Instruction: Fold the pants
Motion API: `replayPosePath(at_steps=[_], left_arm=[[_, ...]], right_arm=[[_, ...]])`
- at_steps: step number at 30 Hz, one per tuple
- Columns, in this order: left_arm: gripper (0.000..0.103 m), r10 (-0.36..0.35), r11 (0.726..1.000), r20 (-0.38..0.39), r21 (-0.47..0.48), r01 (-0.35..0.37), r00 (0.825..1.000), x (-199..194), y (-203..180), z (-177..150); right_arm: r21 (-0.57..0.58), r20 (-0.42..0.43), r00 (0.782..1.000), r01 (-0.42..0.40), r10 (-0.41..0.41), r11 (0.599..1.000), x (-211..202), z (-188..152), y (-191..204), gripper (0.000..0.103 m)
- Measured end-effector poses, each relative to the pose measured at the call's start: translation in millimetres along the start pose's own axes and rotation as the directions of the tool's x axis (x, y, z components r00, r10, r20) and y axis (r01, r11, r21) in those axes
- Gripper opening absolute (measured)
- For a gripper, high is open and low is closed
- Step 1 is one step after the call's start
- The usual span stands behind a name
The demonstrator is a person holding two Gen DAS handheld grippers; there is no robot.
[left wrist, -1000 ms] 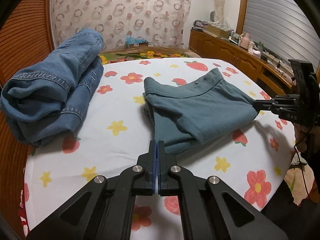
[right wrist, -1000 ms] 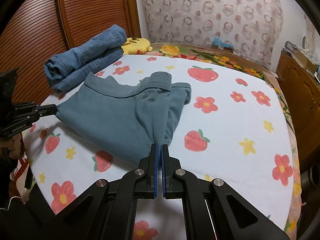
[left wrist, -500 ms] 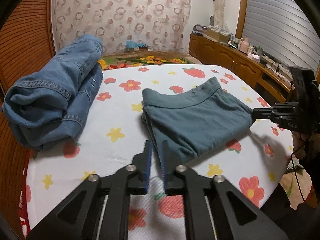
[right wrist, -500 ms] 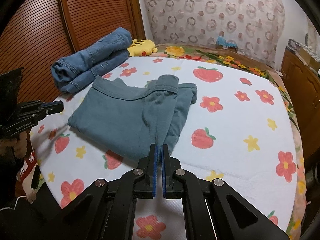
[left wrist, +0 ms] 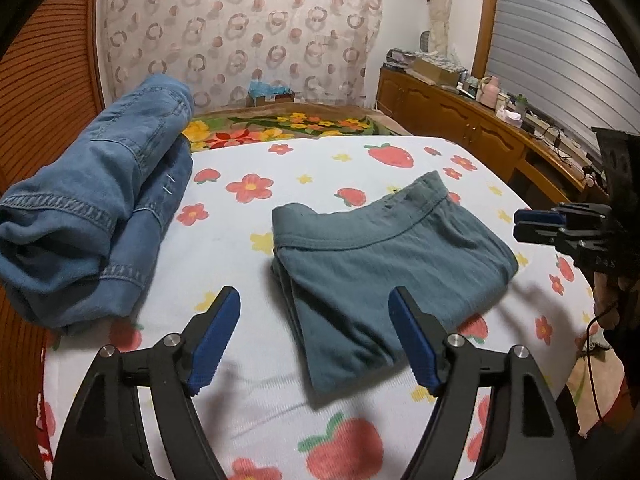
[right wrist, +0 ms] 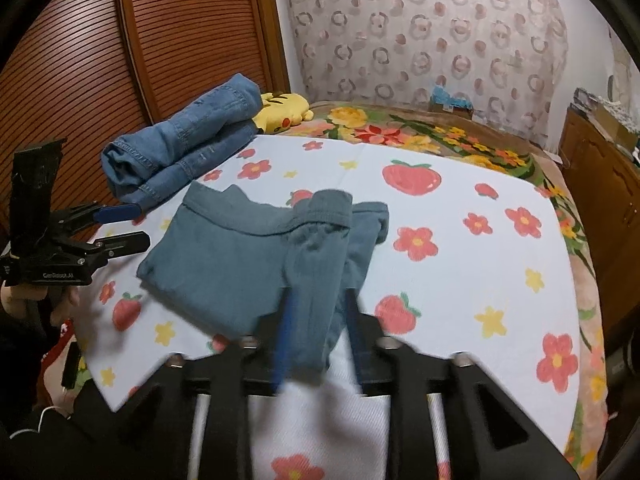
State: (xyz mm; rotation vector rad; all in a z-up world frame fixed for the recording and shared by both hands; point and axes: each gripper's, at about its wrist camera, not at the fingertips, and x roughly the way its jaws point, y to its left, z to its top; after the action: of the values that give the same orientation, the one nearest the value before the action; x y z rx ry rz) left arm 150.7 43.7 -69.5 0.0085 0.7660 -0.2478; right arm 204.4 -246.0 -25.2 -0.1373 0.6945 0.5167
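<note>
Left tool [left wrist: 314, 334], parted, overlooks flowered bedsheet [left wrist: 320, 160] before curtain [left wrist: 240, 32].

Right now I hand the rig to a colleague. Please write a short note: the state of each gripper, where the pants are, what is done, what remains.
Left gripper: jaws have just been opening, now wide, nothing between them.
Right gripper: jaws have just been opening; the pants' near edge shows between the blurred fingers, not pinched.
Teal pants: folded into a compact stack on the flowered sheet, released.
Folded jeans: at the sheet's edge, apart from the teal pants.
Done: the teal fold appears finished.
Left: withdraw both grippers; perhaps tidy the loose leg edge.
</note>
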Motion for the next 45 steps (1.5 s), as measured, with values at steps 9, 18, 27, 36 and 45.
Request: replayPosePath(at_steps=[9,18,27,36,45], left_arm=[[0.077,0.010,1.000,-0.037,-0.010,-0.011,0.999,27.5,11.9,26.4],[0.076,0.000,1.000,-0.086,-0.026,-0.003,0.996,57.8,23.4,39.6],[0.073,-0.023,0.999,-0.130,-0.044,0.017,0.991,77.7,29.7,37.2],[0.068,-0.049,0.998,-0.137,-0.044,0.043,0.989,83.0,27.9,35.6],[0.052,-0.082,0.996,-0.139,-0.042,0.077,0.987,82.5,25.1,34.7]], right_arm=[[0.001,-0.046,0.999,-0.020,0.020,1.000,42.0,30.8,-16.7,0.046],[0.017,-0.108,0.992,-0.056,0.057,0.998,88.7,51.7,-32.3,0.049],[0.034,-0.135,0.986,-0.096,0.100,0.995,112.9,57.9,-38.3,0.050],[0.043,-0.133,0.984,-0.114,0.119,0.993,119.2,55.8,-37.5,0.050],[0.044,-0.126,0.984,-0.120,0.124,0.992,120.0,54.4,-34.4,0.050]])
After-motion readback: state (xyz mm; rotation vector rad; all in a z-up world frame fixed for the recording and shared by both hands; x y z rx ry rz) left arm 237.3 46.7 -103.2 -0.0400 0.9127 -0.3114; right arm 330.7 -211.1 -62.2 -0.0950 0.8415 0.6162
